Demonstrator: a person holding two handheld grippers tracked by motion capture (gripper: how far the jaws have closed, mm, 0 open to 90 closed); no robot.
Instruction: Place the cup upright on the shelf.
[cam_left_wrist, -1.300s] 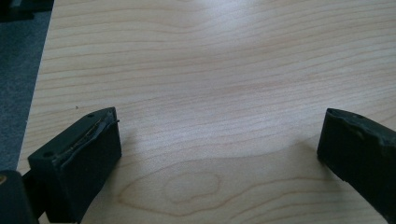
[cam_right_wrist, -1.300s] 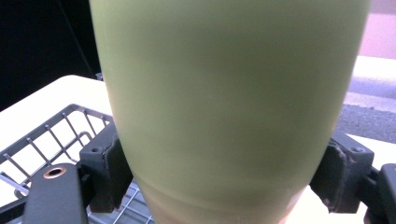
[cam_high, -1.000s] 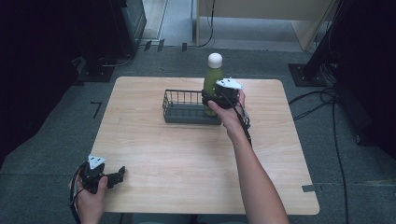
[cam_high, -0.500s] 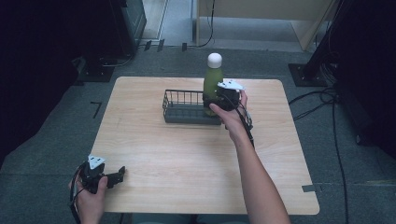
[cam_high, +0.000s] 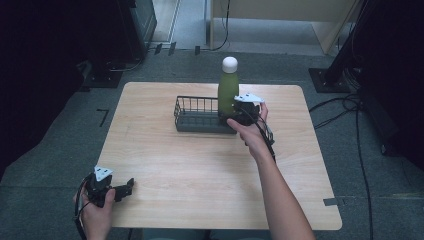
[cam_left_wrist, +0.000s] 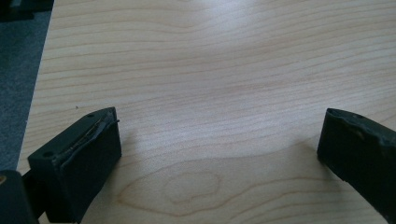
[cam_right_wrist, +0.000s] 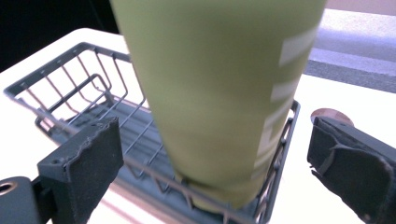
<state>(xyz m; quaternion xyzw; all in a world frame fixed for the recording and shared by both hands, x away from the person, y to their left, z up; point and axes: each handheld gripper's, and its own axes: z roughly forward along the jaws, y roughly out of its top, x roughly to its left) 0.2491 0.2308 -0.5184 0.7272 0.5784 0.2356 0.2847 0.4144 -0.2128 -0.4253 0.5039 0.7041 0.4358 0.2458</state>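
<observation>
One green bottle (cam_high: 228, 92) with a round white cap (cam_high: 229, 63) stands upright at the right end of one dark wire basket (cam_high: 197, 116) on the pale wood-grain table (cam_high: 200, 165). The right gripper (cam_high: 239, 114) has its jaws wide apart, the smooth bottle between them, unclasped. The left gripper (cam_high: 131, 184) gapes empty above bare wood.
</observation>
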